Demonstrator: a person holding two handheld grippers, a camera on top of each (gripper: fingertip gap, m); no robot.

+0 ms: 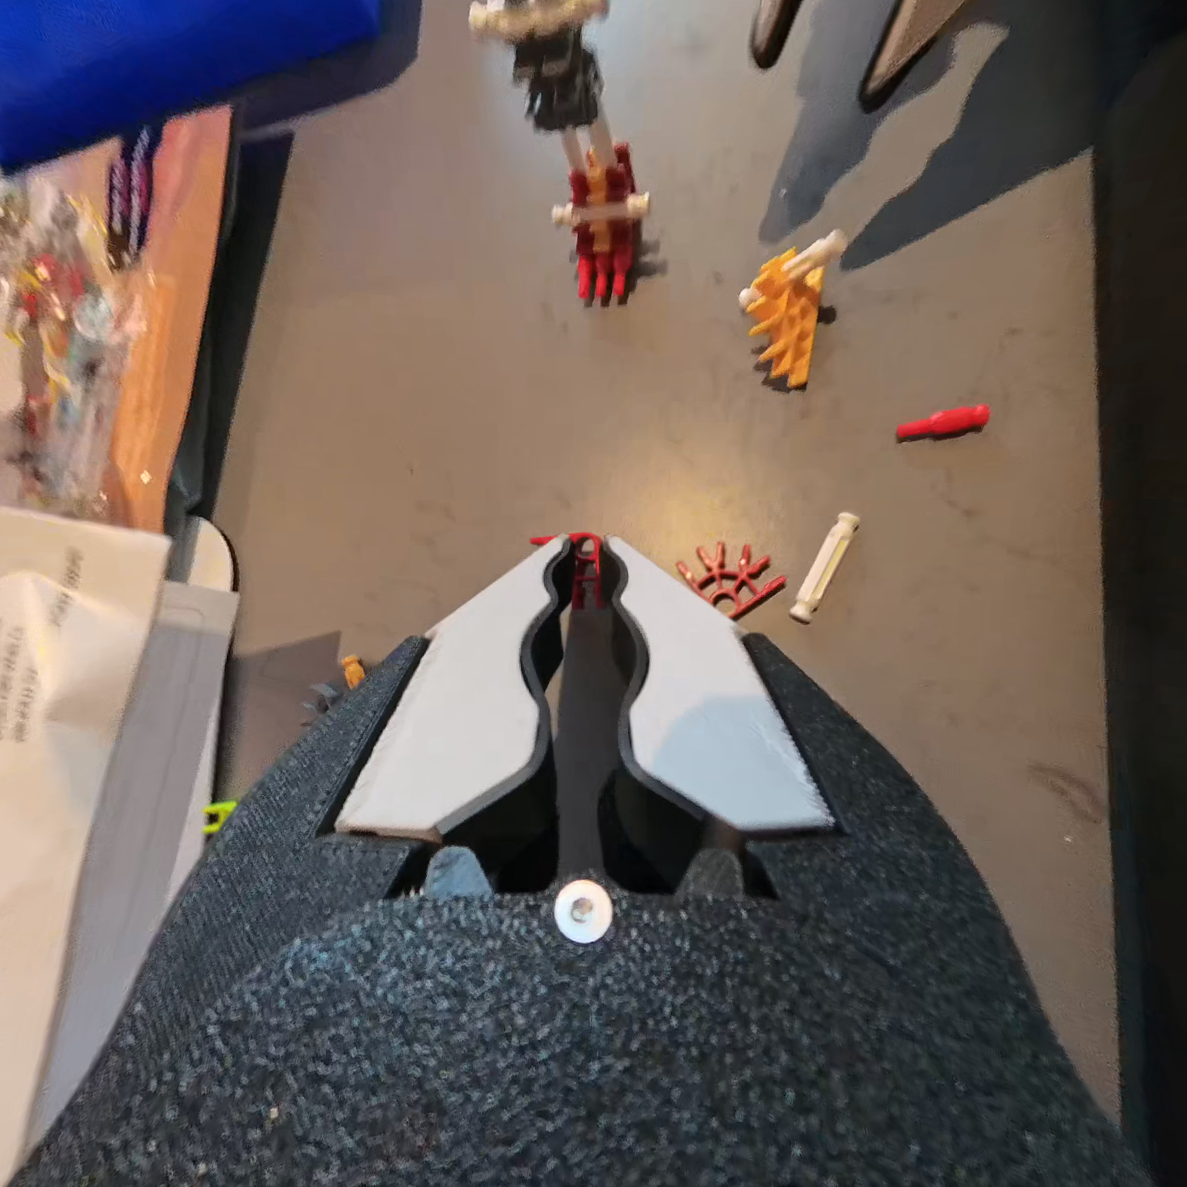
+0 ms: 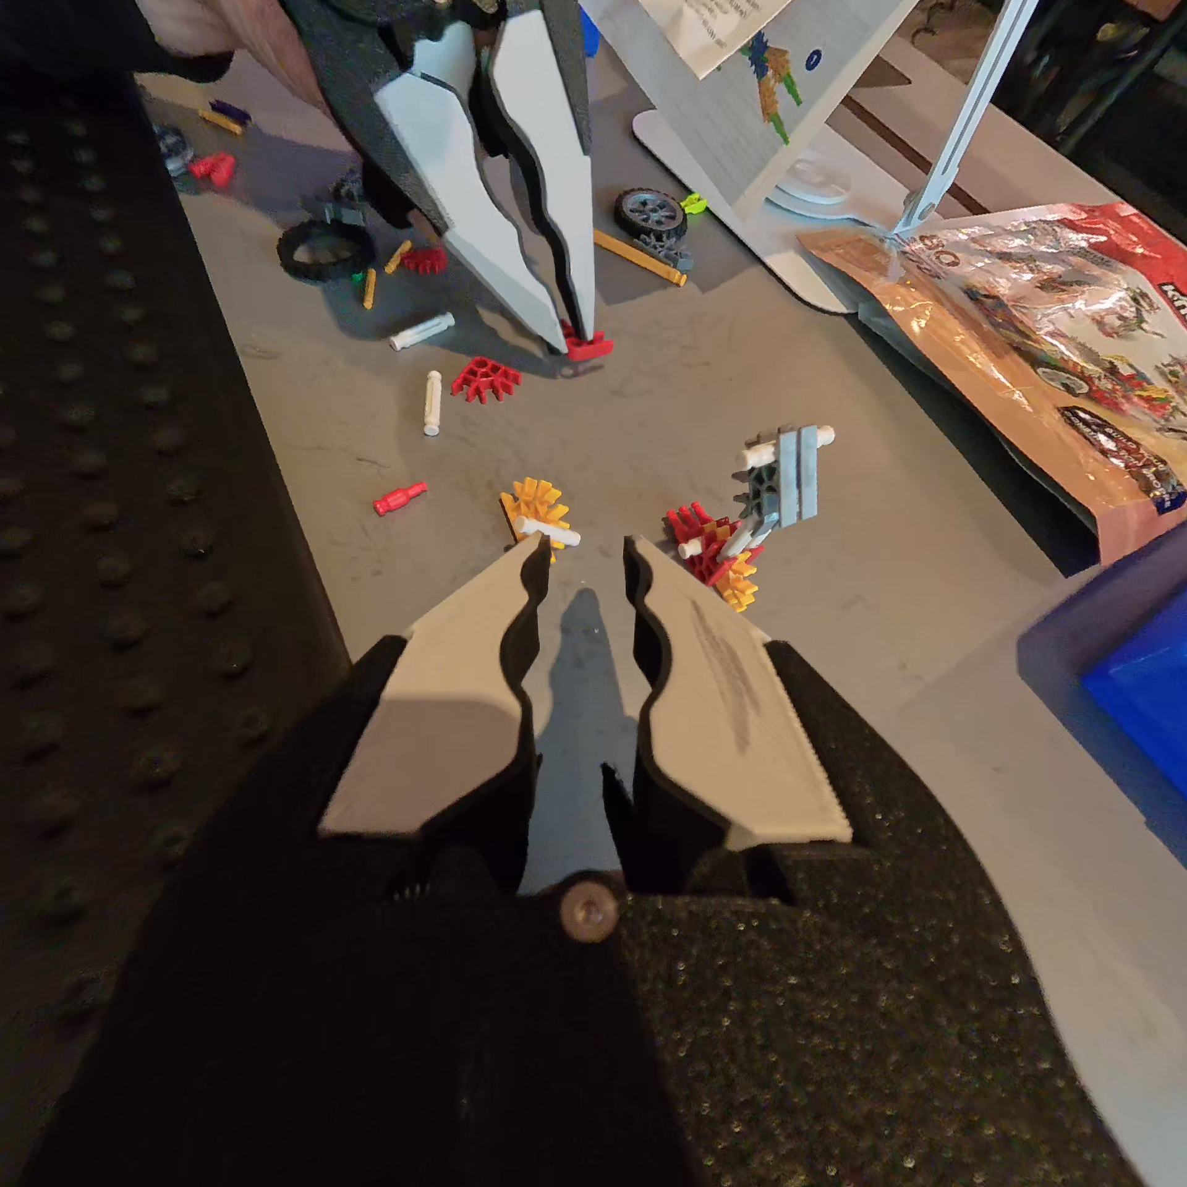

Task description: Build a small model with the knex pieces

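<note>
The left gripper (image 1: pixel 584 546), black textured body with pale grey wavy-edged fingers, is pinching a small red plastic connector piece (image 1: pixel 586 568) between its tips at the centre of the left wrist view; in the right wrist view the same gripper (image 2: pixel 573 340) is coming down from the upper left of the frame and the red piece (image 2: pixel 588 347) is sitting at or just above the grey tabletop (image 2: pixel 642 398), contact not resolvable. Just to the right of those tips in the left view are lying a flat dark-red fan-shaped connector (image 1: pixel 729 578) and a short white plastic rod (image 1: pixel 825 565), apart from each other. Further up the frame: a red bottle-shaped rod (image 1: pixel 943 421) at the right, a yellow spiked connector cluster with a white rod through it (image 1: pixel 787 308), and a red-and-yellow connector assembly joined by white rods to a blurred black part (image 1: pixel 600 218). The right gripper (image 2: pixel 586 546) is standing spread, nothing between its fingers, tips hovering close over the tabletop; its left tip is just beside the yellow cluster (image 2: pixel 536 507), its right tip near the red-and-yellow assembly with grey parts (image 2: pixel 726 546). A black rubber tyre (image 2: pixel 324 250), a grey-spoked wheel (image 2: pixel 649 212) and a yellow rod (image 2: pixel 639 257) are lying in the upper part of the right view. At the right edge a crinkled printed plastic toy bag (image 2: pixel 1028 360) and a white instruction sheet on a stand (image 2: pixel 771 96) are carrying writing and pictures of models; a blue bin (image 2: pixel 1143 694) is showing at the lower right.
</note>
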